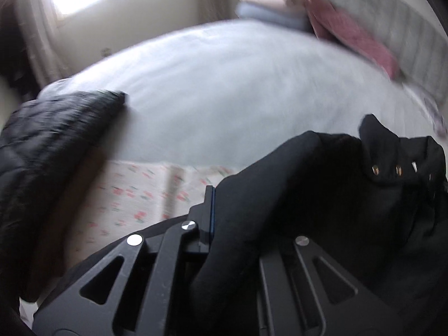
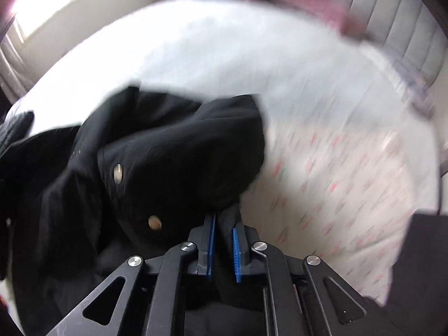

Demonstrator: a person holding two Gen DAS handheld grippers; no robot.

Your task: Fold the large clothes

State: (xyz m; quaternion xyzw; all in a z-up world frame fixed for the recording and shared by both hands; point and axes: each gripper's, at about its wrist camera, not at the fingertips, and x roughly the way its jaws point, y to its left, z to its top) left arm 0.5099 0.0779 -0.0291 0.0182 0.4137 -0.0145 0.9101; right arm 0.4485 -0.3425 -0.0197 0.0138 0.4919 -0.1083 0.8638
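At the far left of the left wrist view a black quilted jacket (image 1: 53,140) hangs over the near-left corner of the bed (image 1: 224,84), which is spread with a pale cover; a flowered sheet (image 1: 134,196) shows along the near edge below it. Further right, at the head of the bed, folded pink and blue cloth (image 1: 268,5) is stacked beside a red patterned cloth (image 1: 350,30), all blurred. At the near right lies the black coat (image 1: 336,196), its flap with metal snaps up. The left gripper (image 1: 215,218) has its jaws together, clamped on a fold of that coat; only one finger (image 1: 208,212) is plain, the other buried under the fabric.

In the right wrist view the quilted jacket (image 2: 15,131) peeks in at the left edge. The coat (image 2: 168,154) is bunched at the near edge of the bed (image 2: 224,56), partly over the flowered sheet (image 2: 336,182), two snaps showing. The right gripper (image 2: 224,238) is pinched on a strip of the coat, which runs between its blue pads (image 2: 236,252)
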